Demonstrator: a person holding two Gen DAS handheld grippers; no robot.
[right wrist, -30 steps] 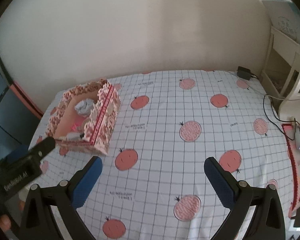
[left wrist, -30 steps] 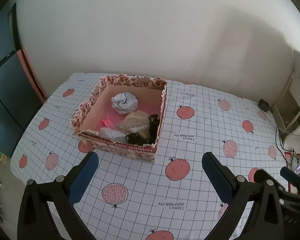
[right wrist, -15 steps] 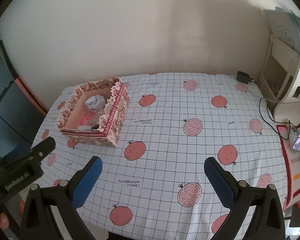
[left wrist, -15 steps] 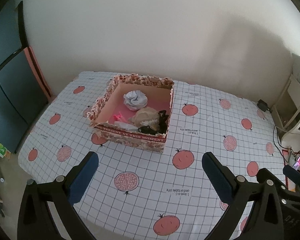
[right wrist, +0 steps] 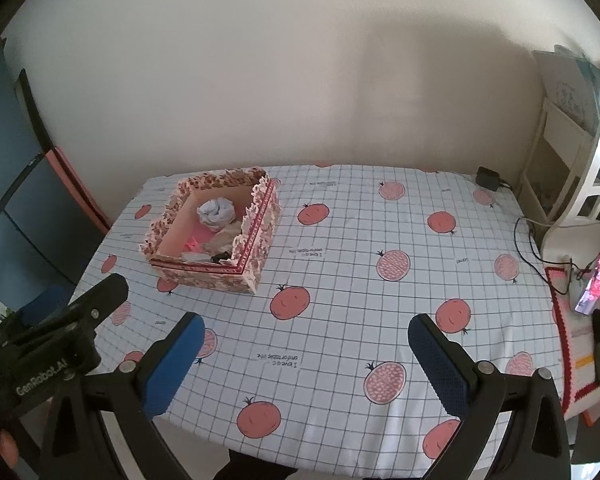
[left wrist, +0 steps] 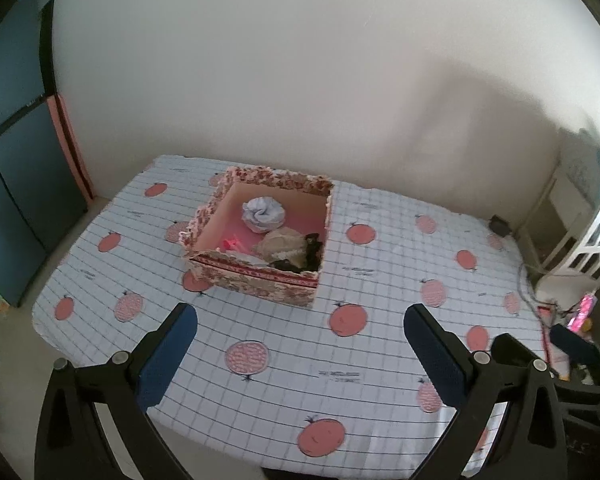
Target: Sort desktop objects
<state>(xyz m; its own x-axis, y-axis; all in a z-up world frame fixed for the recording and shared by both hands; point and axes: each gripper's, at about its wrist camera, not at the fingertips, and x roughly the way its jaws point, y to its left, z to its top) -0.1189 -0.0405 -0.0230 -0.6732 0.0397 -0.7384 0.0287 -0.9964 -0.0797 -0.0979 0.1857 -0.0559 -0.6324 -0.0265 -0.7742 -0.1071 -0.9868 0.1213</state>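
Toward the table's (right wrist: 380, 320) far left corner I see the patterned box (left wrist: 260, 276) with the sorted bits inside. My left claw (left wrist: 300, 354) and right claw (right wrist: 306, 360) both hang spread wide and empty above the near edge, with bare cloth between them and the box.

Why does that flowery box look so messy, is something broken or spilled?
Nothing is spilled. The box sits flat on the tablecloth, and the crumpled paper ball and other bits are all inside it. Its frilly rim is just decoration. Both tongs, left and right, are open and empty.
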